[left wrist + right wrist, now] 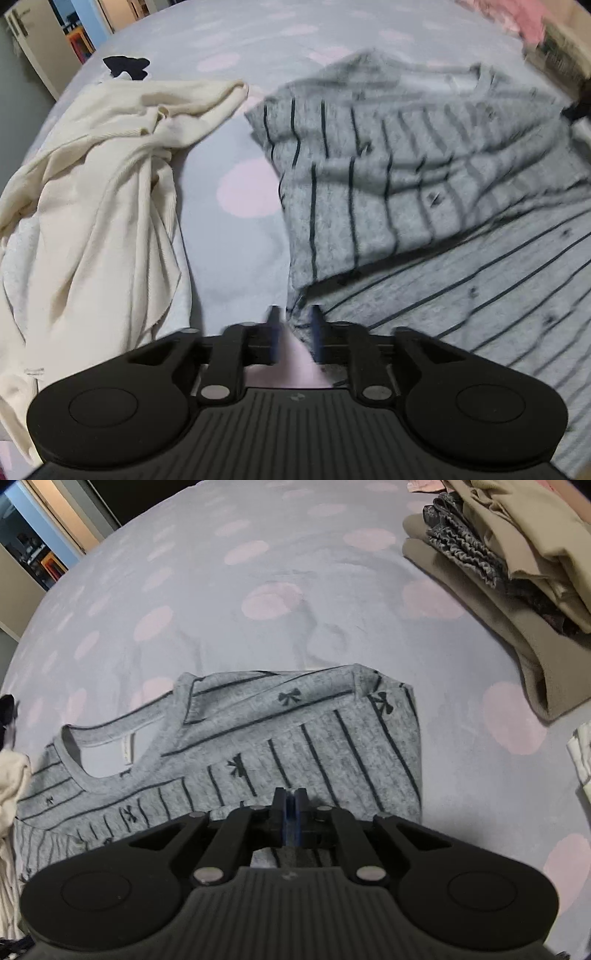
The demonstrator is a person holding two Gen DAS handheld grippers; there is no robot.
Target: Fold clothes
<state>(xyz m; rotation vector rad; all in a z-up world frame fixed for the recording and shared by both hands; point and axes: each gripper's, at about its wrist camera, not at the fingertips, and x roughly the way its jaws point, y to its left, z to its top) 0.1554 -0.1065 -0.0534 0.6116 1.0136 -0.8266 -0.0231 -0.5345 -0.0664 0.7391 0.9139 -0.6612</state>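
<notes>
A big bed sheet (pixel 280 554) covers everything. It is pale blue-grey with pink dots.

On the sheet lies a grey striped shirt (pixel 295 738). It has thin dark lines and tiny dark bows. Part of it is folded over on itself, and the neck hole points to the left in the right wrist view. In the left wrist view the same grey striped shirt (pixel 424 177) fills the right side, and it looks blurry there.

A stack of folded clothes (pixel 517 590) sits far off to the right of the shirt, in brown, tan and dark grey. They do not touch the shirt.

A cream shirt (pixel 96 206) lies in a crumpled heap on the left. A strip of bare sheet lies between it and the grey one.

The right gripper (pixel 290 797) is right over the near edge of the grey shirt. Its two fingers are pressed tight together. I cannot tell if any cloth is pinched between them.

The left gripper (pixel 294 314) is at the near left corner of the grey shirt. Its fingers are a little apart, and a bit of grey cloth sits between them. The view is too blurry to tell if they squeeze it.

A small black thing (pixel 126 66) lies far back on the sheet.
</notes>
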